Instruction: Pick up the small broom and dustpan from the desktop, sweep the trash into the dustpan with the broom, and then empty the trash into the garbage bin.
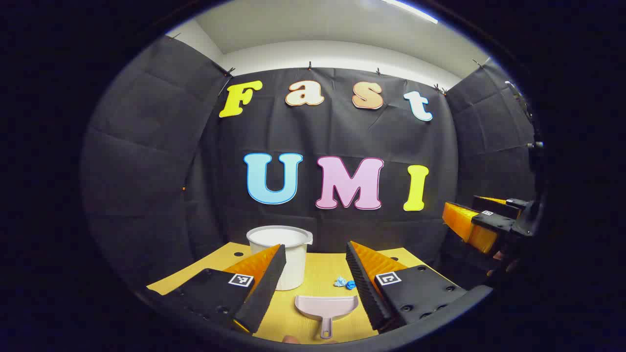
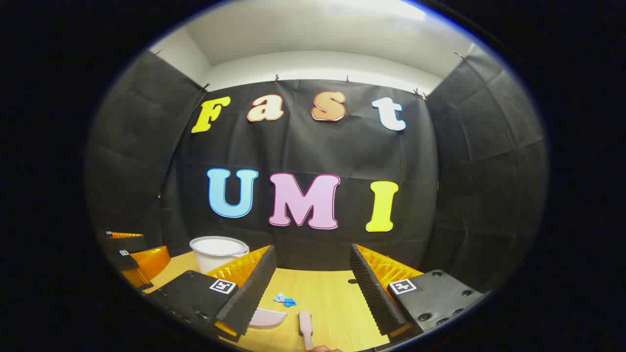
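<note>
Hovering: left gripper and right gripper, both fingers spread apart
Dustpan: lying bottom centre, beside trash

recording booth | black cloth walls | wooden desktop

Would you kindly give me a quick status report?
Both grippers open, holding nothing. Dustpan, broom on desktop, untouched. Blue trash beside dustpan; bin behind.

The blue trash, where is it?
The blue trash lies on the desk, just beyond the dustpan, right of the white bin.
</note>
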A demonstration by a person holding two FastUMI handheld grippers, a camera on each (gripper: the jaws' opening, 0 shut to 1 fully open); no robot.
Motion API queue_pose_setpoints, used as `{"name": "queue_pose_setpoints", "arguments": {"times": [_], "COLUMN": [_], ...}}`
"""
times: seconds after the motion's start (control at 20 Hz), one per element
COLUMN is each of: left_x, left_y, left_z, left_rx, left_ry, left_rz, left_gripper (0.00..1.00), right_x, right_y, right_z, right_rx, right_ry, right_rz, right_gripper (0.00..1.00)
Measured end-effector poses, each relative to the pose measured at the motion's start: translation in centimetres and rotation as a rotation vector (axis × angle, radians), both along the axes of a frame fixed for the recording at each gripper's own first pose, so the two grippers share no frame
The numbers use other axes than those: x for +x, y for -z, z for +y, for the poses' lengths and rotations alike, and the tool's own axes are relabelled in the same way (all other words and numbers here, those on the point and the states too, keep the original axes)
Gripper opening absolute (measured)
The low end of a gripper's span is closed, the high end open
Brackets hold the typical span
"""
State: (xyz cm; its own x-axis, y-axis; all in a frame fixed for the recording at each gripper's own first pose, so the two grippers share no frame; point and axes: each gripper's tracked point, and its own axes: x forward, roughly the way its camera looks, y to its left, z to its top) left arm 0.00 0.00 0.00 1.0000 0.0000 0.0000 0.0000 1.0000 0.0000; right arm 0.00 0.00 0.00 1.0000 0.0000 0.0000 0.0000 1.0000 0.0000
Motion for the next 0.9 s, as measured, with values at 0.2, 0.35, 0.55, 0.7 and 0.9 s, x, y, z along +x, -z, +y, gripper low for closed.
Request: {"name": "queue_pose_setpoints", "arguments": {"times": [0.2, 0.35, 0.55, 0.7, 0.9], "left_x": [1.1, 1.4, 1.5, 1.3, 0.9], "left_y": [-1.4, -1.3, -0.6, -0.8, -1.5], "left_z": [0.9, 0.9, 0.9, 0.8, 1.0], "left_rx": [0.022, 0.014, 0.038, 0.045, 0.071], "left_ry": [0.042, 0.05, 0.066, 0.075, 0.073], "left_rz": [-0.05, -0.05, -0.045, -0.046, -0.063], "left_gripper": [0.73, 0.74, 0.73, 0.73, 0.73], "right_x": [0.7, 0.5, 0.0, -0.2, -0.3], "right_y": [-0.8, 0.0, 0.5, 0.4, 0.0], "right_z": [2.2, 2.6, 2.2, 2.2, 3.0], "right_rx": [0.007, 0.013, 0.017, 0.019, 0.036], "right_ry": [0.001, 0.005, 0.032, 0.042, 0.034], "right_rz": [-0.026, -0.006, -0.007, -0.02, -0.026], "right_gripper": [0.97, 0.97, 0.97, 0.97, 0.97]}}
